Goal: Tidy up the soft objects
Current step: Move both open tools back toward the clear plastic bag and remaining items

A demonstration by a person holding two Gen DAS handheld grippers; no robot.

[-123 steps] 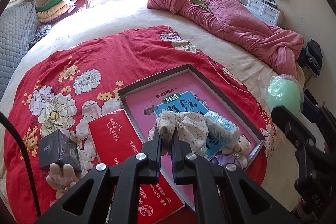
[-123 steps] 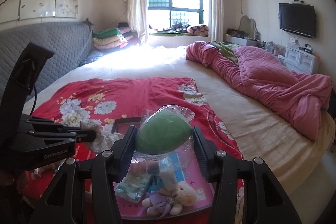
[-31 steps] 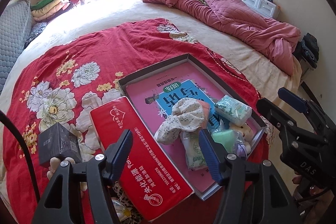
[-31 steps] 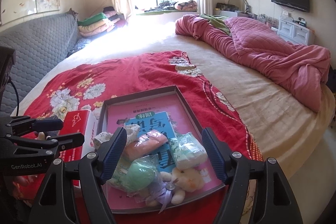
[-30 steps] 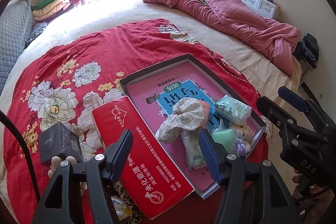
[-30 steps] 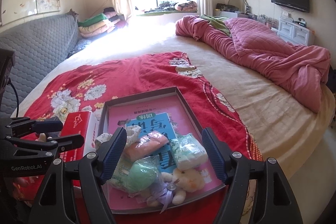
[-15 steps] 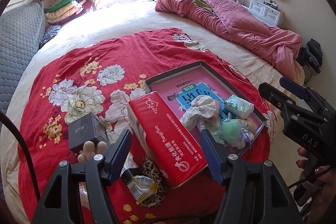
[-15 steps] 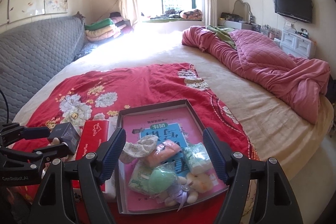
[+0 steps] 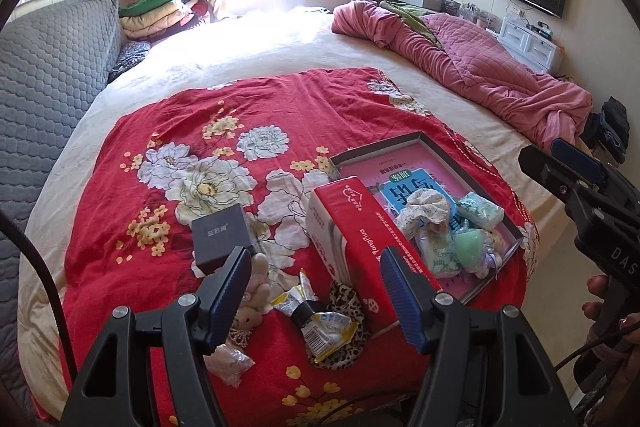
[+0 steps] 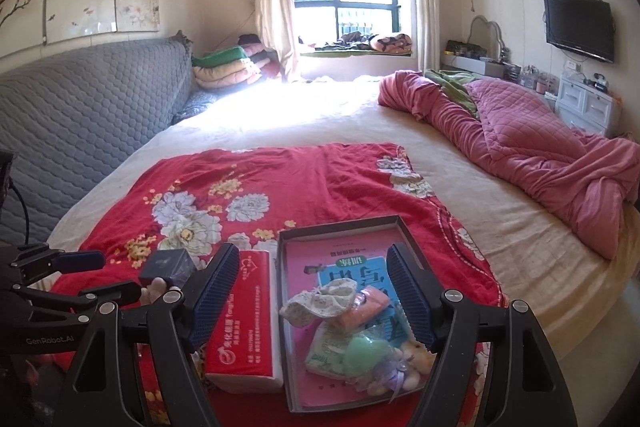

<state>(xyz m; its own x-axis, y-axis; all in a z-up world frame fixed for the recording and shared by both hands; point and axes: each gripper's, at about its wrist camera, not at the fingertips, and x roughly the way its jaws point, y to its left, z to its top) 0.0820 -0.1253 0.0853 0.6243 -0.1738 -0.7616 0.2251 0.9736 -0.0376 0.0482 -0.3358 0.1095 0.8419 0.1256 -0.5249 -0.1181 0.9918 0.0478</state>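
Soft things sit gathered in the shallow box (image 10: 288, 339) on the red floral blanket (image 9: 224, 107): a floral cloth (image 10: 320, 301), a pink pad (image 10: 366, 305), a green sponge in plastic (image 10: 366, 349), a pale green packet (image 9: 480, 213) and a small plush toy (image 10: 412, 357), all lying on the book cover at the box's bottom. My right gripper (image 10: 310, 295) hangs above that box with its fingers spread wide and nothing between them. My left gripper (image 9: 316, 291) hangs over the near edge of the blanket, its fingers likewise released and empty. Under it, outside the box, lie a second plush toy (image 9: 256, 291), a leopard-print cloth (image 9: 348, 319) with a yellow-and-white sachet (image 9: 320, 319) on top, and a clear packet (image 9: 230, 361). A red tissue pack (image 9: 372, 247) lies just beside the box's left wall, and a dark cube box (image 9: 220, 233) stands near the plush toy.
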